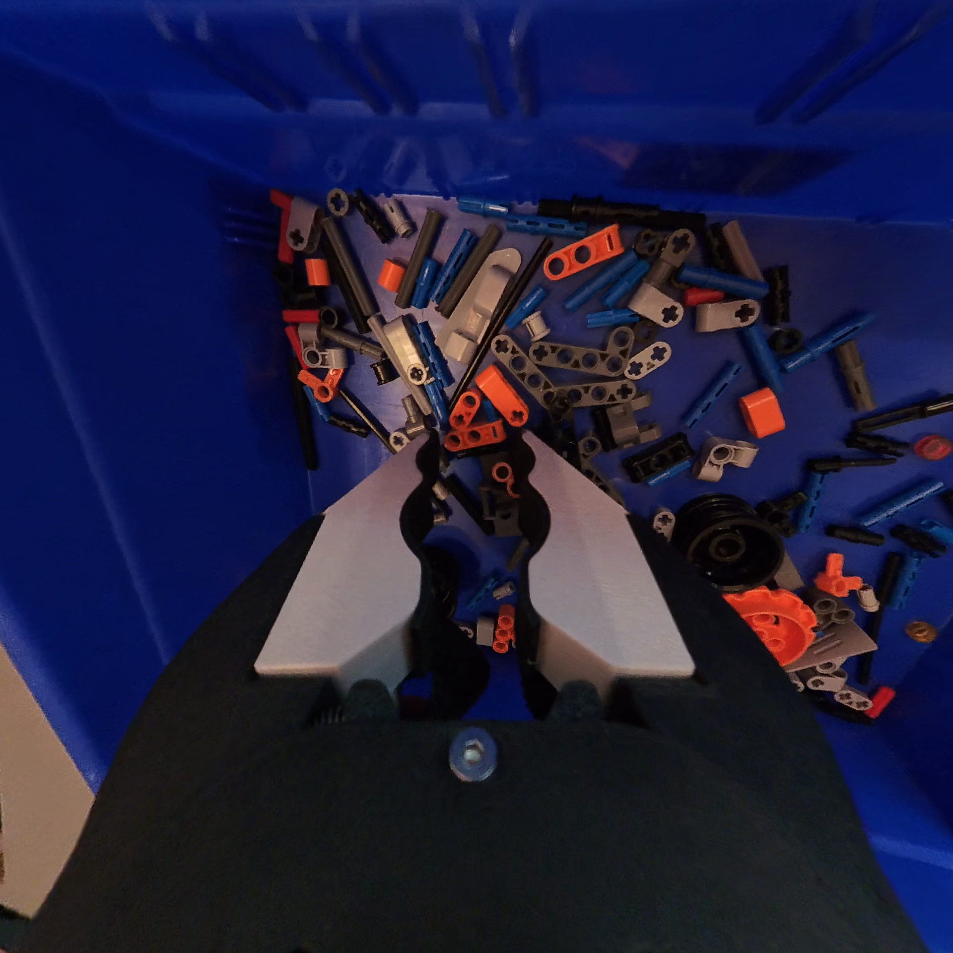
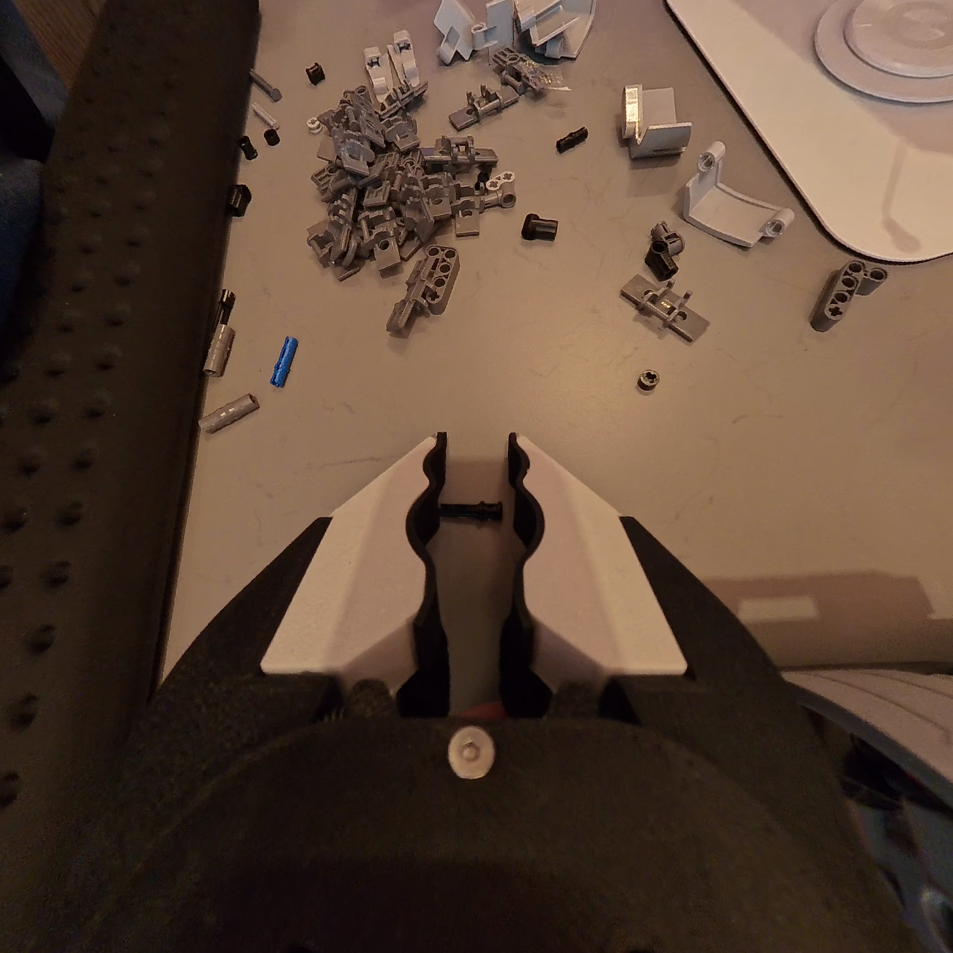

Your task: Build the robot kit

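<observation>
My left gripper (image 1: 474, 439) is down inside a blue bin (image 1: 154, 361) full of small building pieces. Its jaws stand open, with the fingertips (image 1: 523, 438) on either side of a cluster of orange beams (image 1: 474, 424). A tiny orange hook piece (image 1: 504, 477) lies between the fingers. My right gripper (image 2: 477, 439) is open over a grey table (image 2: 567, 412). A thin black pin (image 2: 472, 508) lies crosswise between its fingers; I cannot tell whether the pads touch it.
The bin also holds a black wheel (image 1: 729, 546) and an orange gear (image 1: 768, 626) at the right. On the table are a heap of grey pieces (image 2: 392, 196), a blue pin (image 2: 283, 361), a white tray (image 2: 825, 129) and a black studded bar (image 2: 103, 309). Across from one pair of fingers to the other is roughly 50 cm.
</observation>
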The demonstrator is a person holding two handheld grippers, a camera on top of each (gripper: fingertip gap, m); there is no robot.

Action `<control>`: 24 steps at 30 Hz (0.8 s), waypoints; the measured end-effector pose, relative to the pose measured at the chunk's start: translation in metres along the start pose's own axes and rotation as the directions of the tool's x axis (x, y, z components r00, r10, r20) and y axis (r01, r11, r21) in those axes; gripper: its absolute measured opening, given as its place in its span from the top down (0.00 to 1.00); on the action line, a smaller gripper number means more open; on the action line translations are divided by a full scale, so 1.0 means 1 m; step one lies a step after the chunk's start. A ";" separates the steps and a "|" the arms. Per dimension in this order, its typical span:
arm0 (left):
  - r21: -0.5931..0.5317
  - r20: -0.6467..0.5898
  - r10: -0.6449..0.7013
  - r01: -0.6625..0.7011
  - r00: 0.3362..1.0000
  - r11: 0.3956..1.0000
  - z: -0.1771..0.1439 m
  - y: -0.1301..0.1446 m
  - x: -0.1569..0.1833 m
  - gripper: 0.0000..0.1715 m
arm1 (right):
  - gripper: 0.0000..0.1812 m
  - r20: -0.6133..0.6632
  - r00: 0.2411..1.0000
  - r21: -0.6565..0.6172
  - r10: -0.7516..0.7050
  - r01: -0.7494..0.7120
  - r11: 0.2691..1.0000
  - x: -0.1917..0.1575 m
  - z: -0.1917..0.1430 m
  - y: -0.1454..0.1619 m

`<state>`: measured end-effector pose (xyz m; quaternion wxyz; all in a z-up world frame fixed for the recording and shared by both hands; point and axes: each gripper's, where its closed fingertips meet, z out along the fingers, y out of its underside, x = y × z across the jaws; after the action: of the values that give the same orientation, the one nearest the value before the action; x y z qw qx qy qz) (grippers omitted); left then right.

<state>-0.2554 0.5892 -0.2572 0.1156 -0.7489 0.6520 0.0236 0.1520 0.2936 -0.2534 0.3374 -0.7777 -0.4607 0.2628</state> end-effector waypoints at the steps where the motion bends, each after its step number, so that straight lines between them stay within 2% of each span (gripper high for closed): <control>1: 0.002 0.001 0.001 -0.001 1.000 1.000 0.000 -0.002 0.000 0.85 | 0.88 0.000 1.000 0.000 -0.001 0.001 1.000 0.000 0.000 0.000; 11: 0.013 0.024 -0.009 0.008 1.000 1.000 -0.005 -0.001 -0.003 0.86 | 0.88 0.002 1.000 0.003 -0.005 0.005 1.000 -0.001 0.000 0.000; 14: 0.053 0.059 -0.027 0.024 0.998 0.998 -0.025 -0.004 -0.006 0.86 | 0.88 0.003 1.000 0.002 -0.004 0.004 1.000 -0.001 0.000 0.000; 17: 0.119 0.098 -0.020 0.008 0.995 0.993 -0.061 -0.017 0.001 0.86 | 0.88 0.001 1.000 0.000 -0.005 0.005 1.000 -0.001 0.000 0.000; 21: 0.246 0.095 0.110 -0.130 0.989 0.961 -0.116 -0.064 0.053 0.86 | 0.88 0.002 1.000 -0.002 -0.007 0.007 1.000 -0.001 0.000 0.000; 24: 0.317 0.083 0.246 -0.260 0.966 0.912 -0.138 -0.107 0.111 0.87 | 0.88 0.003 1.000 -0.004 -0.011 0.011 1.000 -0.002 0.000 0.001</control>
<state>-0.1496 0.4667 -0.1284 0.2467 -0.6282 0.7360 -0.0539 0.1514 0.2921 -0.2541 0.3364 -0.7755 -0.4661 0.2612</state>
